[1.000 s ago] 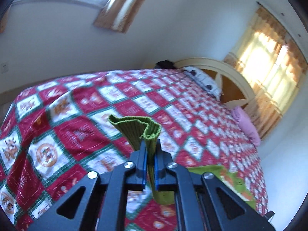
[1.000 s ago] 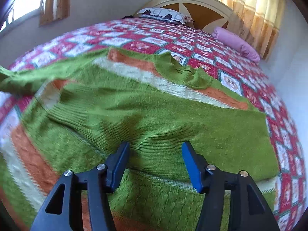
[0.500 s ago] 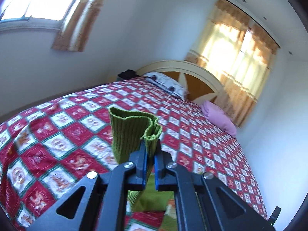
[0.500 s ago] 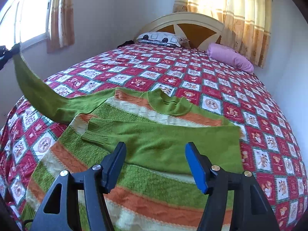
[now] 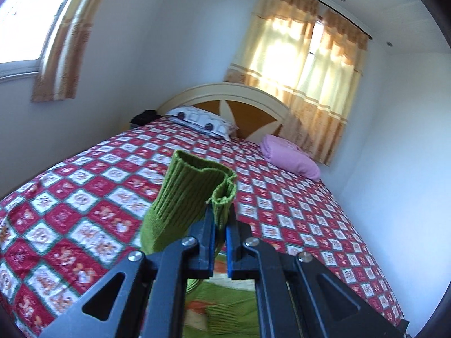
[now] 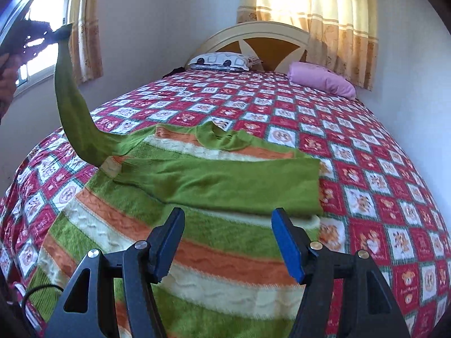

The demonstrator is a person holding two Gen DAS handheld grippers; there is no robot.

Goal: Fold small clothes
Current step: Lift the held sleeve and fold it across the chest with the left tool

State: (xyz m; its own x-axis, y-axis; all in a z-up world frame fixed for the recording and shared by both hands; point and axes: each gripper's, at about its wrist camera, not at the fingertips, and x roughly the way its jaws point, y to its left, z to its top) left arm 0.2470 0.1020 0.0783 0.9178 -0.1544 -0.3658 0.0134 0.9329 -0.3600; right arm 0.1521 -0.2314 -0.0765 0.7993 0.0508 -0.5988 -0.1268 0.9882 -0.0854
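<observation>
A green sweater [image 6: 197, 222] with orange and cream stripes lies flat on the bed. Its right sleeve [image 6: 231, 183] is folded across the chest. My left gripper [image 5: 220, 219] is shut on the ribbed cuff [image 5: 194, 188] of the other sleeve and holds it high in the air. In the right wrist view that sleeve [image 6: 72, 107] stretches up to the left gripper [image 6: 50, 35] at the top left. My right gripper [image 6: 228, 225] is open and empty above the sweater's body.
The bed has a red and white patterned quilt [image 6: 366, 152]. A patterned pillow [image 6: 220, 60] and a pink pillow [image 6: 321, 81] lie by the headboard [image 6: 270, 42]. Walls and curtained windows surround the bed.
My left gripper has lifted the sleeve cuff higher and tilted up. My right gripper has pulled back and up from the sweater, staying open.
</observation>
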